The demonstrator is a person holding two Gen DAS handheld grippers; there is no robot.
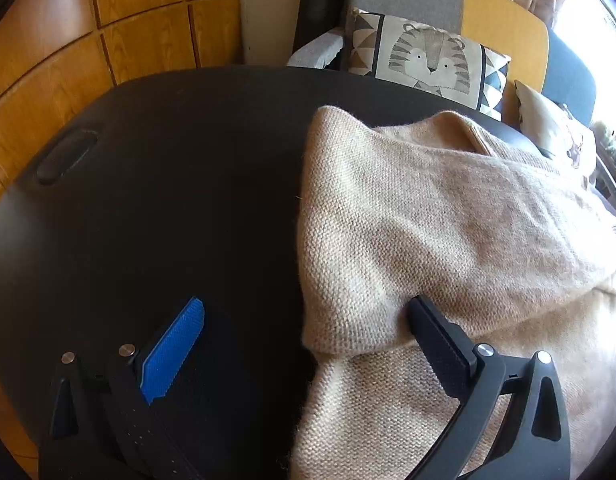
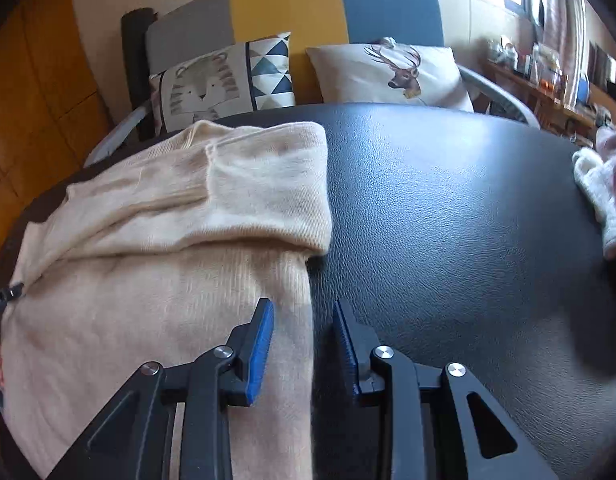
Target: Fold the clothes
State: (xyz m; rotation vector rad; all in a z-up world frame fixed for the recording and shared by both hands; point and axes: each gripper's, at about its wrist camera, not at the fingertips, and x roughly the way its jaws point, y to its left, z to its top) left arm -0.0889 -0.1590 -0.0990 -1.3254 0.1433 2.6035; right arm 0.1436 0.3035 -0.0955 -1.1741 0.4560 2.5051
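Note:
A beige knit sweater [image 1: 428, 220] [image 2: 167, 280] lies flat on the black leather tabletop [image 1: 167, 200] [image 2: 448, 220], with a sleeve folded across its chest. My left gripper [image 1: 308, 320] is open wide and straddles the sweater's left edge: one finger rests on the knit, the blue-padded one over bare table. My right gripper [image 2: 303, 312] is open with a narrower gap, hovering low over the sweater's right edge. One of its blue pads [image 2: 261, 344] is above the fabric, the other above the table. Neither grips any cloth.
A sofa with a tiger cushion [image 1: 428, 56] [image 2: 211, 84] and a deer cushion [image 2: 392, 72] stands behind the table. Another pale fluffy garment [image 2: 600, 192] lies at the table's right edge. Wooden floor [image 1: 47, 60] shows to the left.

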